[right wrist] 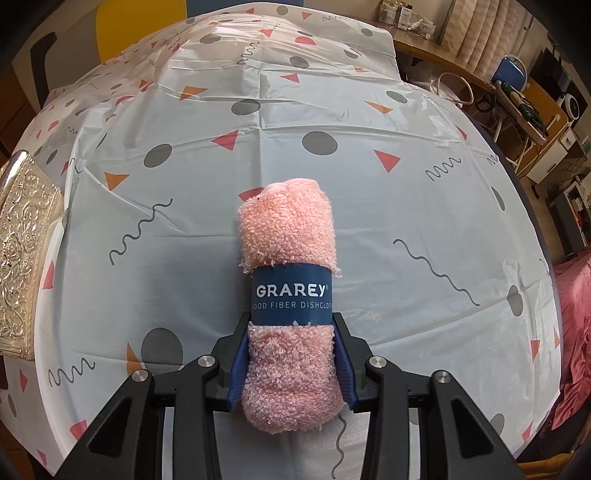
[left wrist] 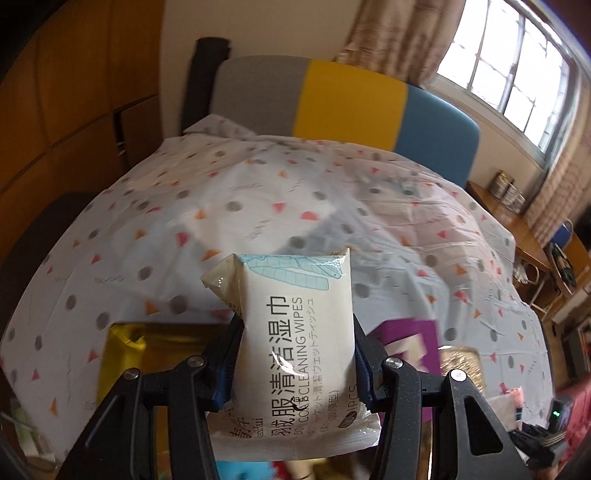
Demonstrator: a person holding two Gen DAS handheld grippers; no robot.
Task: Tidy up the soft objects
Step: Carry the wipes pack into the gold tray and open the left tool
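Gripping the wipes pack (left wrist: 295, 343) in my left hand-held gripper (left wrist: 295, 354) and the rolled dishcloth (right wrist: 290, 306) in my right hand-held gripper (right wrist: 291, 354), I carry both over the surface (right wrist: 369, 206) for sorting.

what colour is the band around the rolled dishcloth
Dark blue with white lettering, wrapped around the pink dishcloth; the band shows best in the right wrist view.

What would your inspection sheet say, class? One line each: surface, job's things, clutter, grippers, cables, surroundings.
Surface: patterned tablecloth, creased.
Job's things: white wipes pack; rolled pink dishcloth with blue band.
Clutter: embossed silver box at the cloth's left edge; yellow packet and purple packet, blurred.
Grippers: left gripper shut on the wipes pack; right gripper shut on the dishcloth.
Cables: white cable beside the wooden desk.
Surroundings: grey, yellow and blue headboard, window, curtains.
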